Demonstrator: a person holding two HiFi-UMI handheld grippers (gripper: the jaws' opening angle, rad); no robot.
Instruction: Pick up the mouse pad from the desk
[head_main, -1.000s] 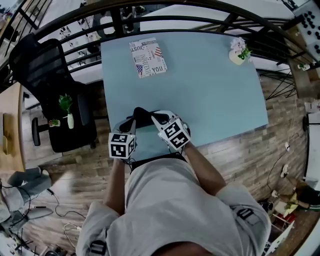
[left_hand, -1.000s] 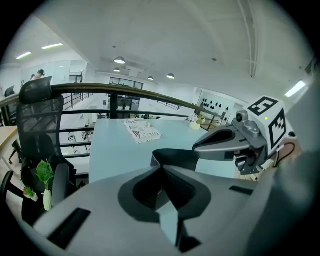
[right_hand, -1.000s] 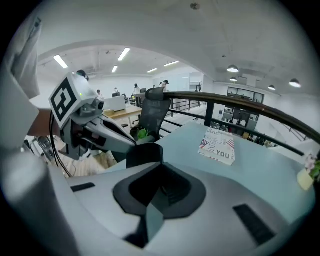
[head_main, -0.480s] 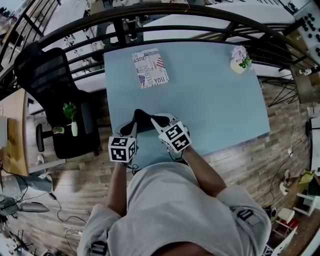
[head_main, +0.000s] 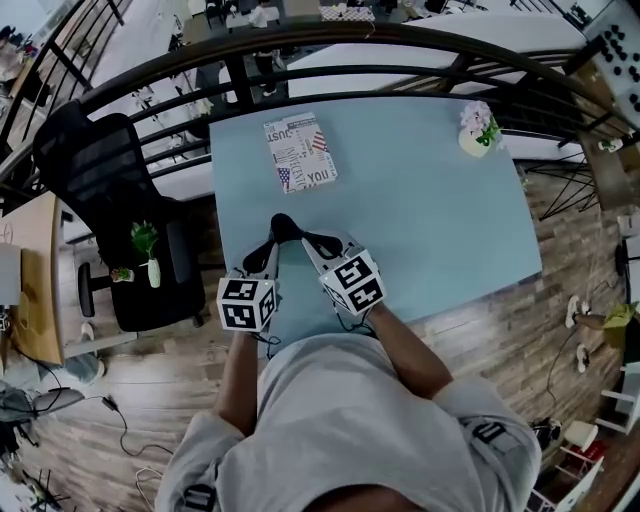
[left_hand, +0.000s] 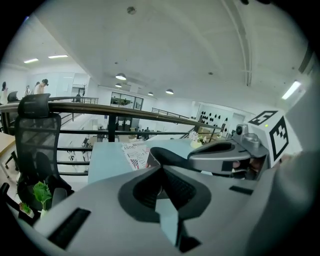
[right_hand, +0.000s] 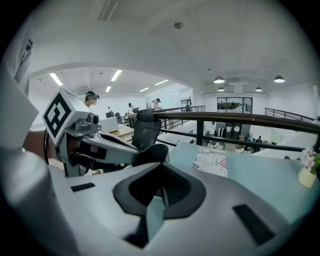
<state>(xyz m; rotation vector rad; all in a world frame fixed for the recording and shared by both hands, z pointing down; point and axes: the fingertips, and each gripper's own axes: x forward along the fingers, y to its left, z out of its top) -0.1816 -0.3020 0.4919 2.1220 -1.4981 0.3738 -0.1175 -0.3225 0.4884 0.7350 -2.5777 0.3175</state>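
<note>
The mouse pad (head_main: 283, 230) is a thin flexible sheet held up over the near part of the light blue desk (head_main: 430, 200). Its far end curls over and shows black. My left gripper (head_main: 268, 250) is shut on the pad's left side and my right gripper (head_main: 313, 243) is shut on its right side, the two close together. In the left gripper view the black curl of the pad (left_hand: 167, 156) bulges just past the jaws of the left gripper (left_hand: 161, 187). In the right gripper view the same pad (right_hand: 150, 152) shows beyond the right gripper (right_hand: 162, 192).
A printed booklet (head_main: 300, 150) lies at the desk's far left. A small flower pot (head_main: 477, 110) stands at the far right corner. A black office chair (head_main: 100, 170) and small plants (head_main: 145, 240) are left of the desk. A dark railing (head_main: 400, 40) runs behind it.
Both grippers have risen together with the pad held between them. The pad has come up off the desk and its black far end curls more tightly.
</note>
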